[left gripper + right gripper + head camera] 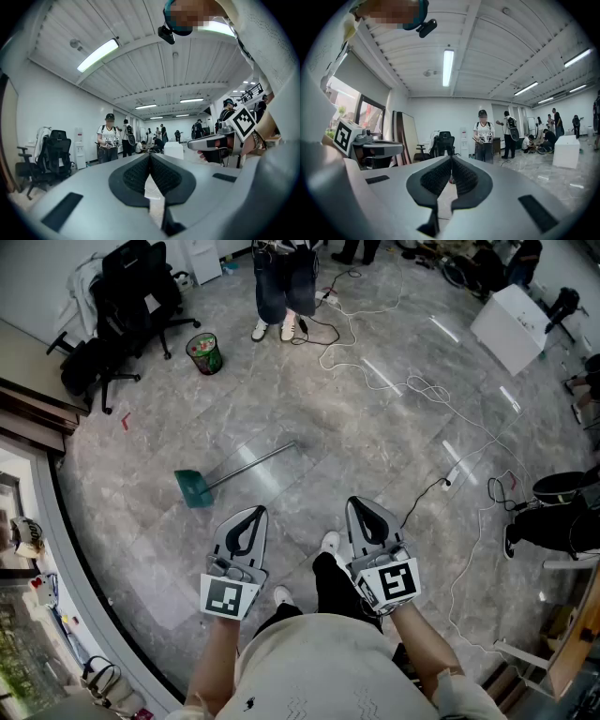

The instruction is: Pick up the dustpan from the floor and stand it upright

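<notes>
1. Green plastic dustpan with a long thin metal handle (197, 486) lies flat on the grey marble-pattern floor (375, 437). The pan end is lower left and the handle runs up and to the right, away from the person.
2. Dustpan sits ahead and to the left of both tools, well apart from them, and nothing touches it.
3. Left gripper (253, 513), grey with black pads and a square-marker cube at the back, is held level in front of the body. Its jaws are pressed together at the tips with nothing between them.
4. Right gripper (360, 503), same build, is held beside it and pointing forward. Its jaws also meet at the tips and it is empty.
5. The grippers are side by side and near each other but not touching. The wearer's white shoes (329, 543) show on the floor between and below them.
6. Green round wastebasket (204, 352) stands upper left, near the black office chairs (127, 306).
7. A person in dark trousers and white sneakers (284, 292) stands at the top centre.
8. White cables (427, 395) trail across the floor on the right.
9. White box-shaped cabinet (509, 327) is at the upper right.
</notes>
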Available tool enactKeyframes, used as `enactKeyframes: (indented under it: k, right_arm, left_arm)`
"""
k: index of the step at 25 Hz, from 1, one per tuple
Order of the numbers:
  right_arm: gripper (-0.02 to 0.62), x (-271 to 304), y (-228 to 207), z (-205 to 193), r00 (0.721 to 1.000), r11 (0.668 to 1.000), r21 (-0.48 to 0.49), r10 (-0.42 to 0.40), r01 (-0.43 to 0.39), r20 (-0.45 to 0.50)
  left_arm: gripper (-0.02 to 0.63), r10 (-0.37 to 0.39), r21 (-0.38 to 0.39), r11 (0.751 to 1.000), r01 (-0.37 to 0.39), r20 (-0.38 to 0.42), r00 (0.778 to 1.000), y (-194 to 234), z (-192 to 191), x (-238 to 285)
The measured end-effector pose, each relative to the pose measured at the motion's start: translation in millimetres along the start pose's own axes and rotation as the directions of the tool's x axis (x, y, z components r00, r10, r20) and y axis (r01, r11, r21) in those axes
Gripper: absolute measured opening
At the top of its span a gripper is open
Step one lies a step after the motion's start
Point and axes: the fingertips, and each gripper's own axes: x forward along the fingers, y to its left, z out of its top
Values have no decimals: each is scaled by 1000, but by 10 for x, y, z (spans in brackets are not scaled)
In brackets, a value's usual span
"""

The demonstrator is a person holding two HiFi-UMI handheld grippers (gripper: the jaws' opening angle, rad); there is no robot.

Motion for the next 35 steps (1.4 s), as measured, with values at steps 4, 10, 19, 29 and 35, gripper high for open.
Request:
enactKeyframes:
  k: [4, 10, 19, 29, 35]
  right_arm:
    - [18, 472, -624, 156, 999, 999, 4, 41, -41, 3]
    - [18, 1097, -1269, 159, 992, 992, -18, 126, -126, -19]
    - [18, 2578, -1852, 94, 989, 992, -3, 124, -124, -83]
    - [18, 4138, -2381, -233, 963, 985, -12, 168, -175, -212]
    - [18, 4888, -2669, -1004, 979, 987, 93, 142, -130, -144]
  left_arm:
    - [11, -13, 40, 999, 15, -43, 999, 74, -38, 824]
    - [11, 28, 40, 999, -26, -64, 998, 207, -176, 1731]
    - [11, 29, 135, 991, 3, -234, 972, 1245, -780, 2801]
    - [12, -137, 131, 951, 279, -630, 764, 2112, -2166, 4173]
    - [120, -155, 130, 904, 408, -788, 595, 2425, -3740, 4690]
